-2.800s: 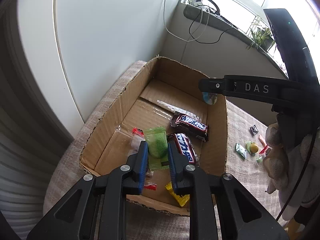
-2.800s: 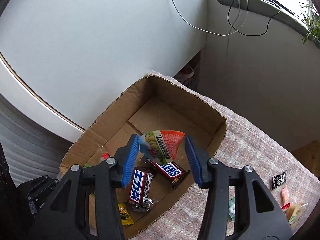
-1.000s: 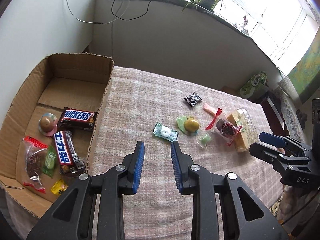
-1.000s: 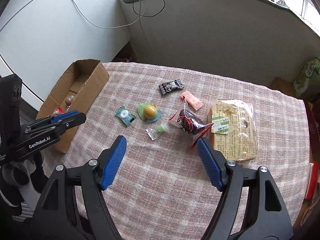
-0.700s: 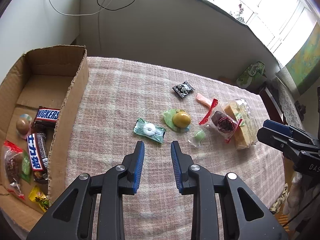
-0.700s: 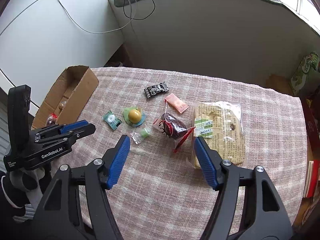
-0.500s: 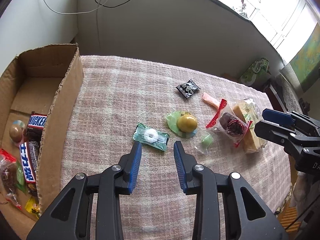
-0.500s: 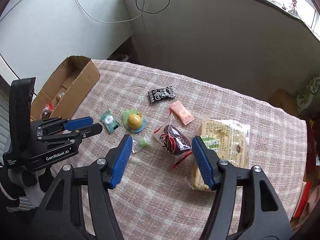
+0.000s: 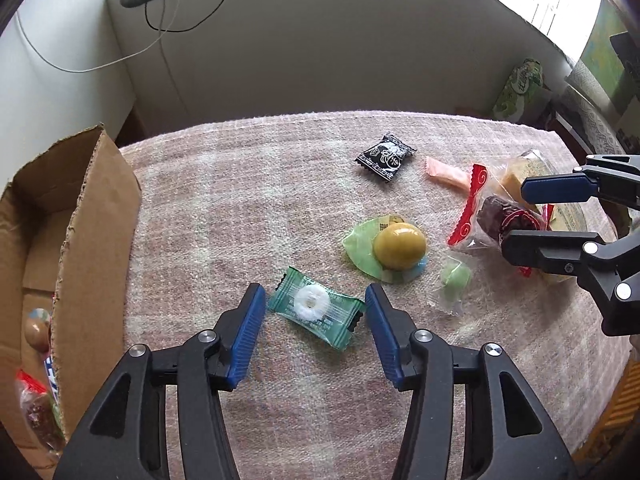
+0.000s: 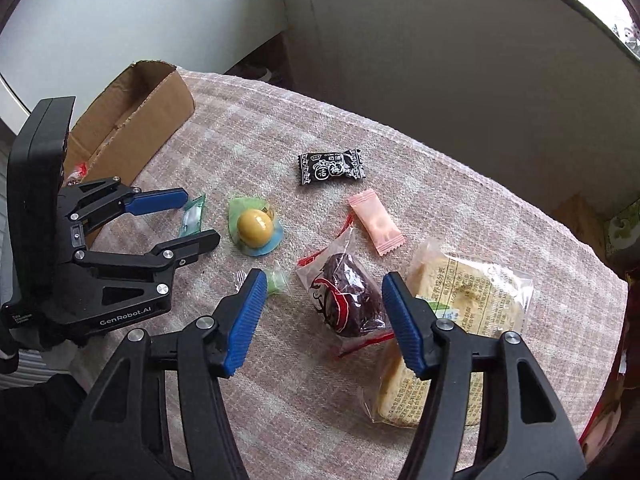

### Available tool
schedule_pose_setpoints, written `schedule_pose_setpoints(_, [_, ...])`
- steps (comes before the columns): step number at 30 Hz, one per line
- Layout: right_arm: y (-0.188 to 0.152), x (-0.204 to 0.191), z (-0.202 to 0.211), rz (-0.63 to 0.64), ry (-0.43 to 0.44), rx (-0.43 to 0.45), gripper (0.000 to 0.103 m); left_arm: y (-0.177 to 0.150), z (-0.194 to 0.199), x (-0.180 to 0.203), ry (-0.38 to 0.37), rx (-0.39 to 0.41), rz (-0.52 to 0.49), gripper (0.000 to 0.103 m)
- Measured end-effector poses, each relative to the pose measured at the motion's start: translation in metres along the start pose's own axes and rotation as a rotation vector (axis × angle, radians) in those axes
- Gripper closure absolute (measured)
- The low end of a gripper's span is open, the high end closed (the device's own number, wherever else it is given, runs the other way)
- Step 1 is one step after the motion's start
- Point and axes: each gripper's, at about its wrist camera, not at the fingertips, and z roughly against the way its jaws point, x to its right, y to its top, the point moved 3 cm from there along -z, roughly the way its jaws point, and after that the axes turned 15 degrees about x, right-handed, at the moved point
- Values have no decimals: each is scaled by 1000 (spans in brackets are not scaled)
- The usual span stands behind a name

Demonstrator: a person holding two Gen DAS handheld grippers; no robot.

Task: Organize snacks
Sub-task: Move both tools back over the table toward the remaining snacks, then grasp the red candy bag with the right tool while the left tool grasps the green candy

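Both tools are matte black plastic tongs with triangular cutouts in the arms and shiny silver screws at the joints. The left gripper [image 9: 314, 334] and the right gripper [image 10: 322, 320] each have ribbed bright blue pads [image 10: 244, 320] lining the inner faces of the tips. From the right wrist view you can read white "GenRobot.AI" lettering on the side of the left one, plus a tall black block rising behind it.

L gripper [image 9: 315, 320] now wide open round green mint candy [image 9: 316, 312]; R gripper [image 10: 322, 312] straddles dark plum packet [image 10: 346, 296].
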Motion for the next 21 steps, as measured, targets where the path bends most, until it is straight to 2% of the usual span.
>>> schedule_pose_setpoints(3, [-3, 0, -6, 15, -4, -24, 40, 2, -3, -3, -6, 15, 13, 52])
schedule_pose_setpoints(6, [-4, 1, -9, 21, -12, -29, 41, -1, -1, -3, -11, 39, -17, 53])
schedule_pose_setpoints(8, [-4, 3, -8, 16, -21, -27, 50, -5, 4, -6, 1, 54, -32, 61])
schedule_pose_setpoints(10, [-5, 5, -10, 10, -16, -41, 66, -5, 6, -11, -4, 62, 0, 68])
schedule_pose_setpoints(15, [-5, 3, -7, 9, -21, -28, 69, -5, 10, -21, -21, 69, 40, 72])
schedule_pose_setpoints(16, [-5, 3, -6, 5, -22, -23, 69, -5, 10, -20, -21, 72, 43, 78])
schedule_pose_setpoints(21, [-5, 1, 0, -13, -12, -5, 71, -2, 16, -20, -24, 86, 73, 85])
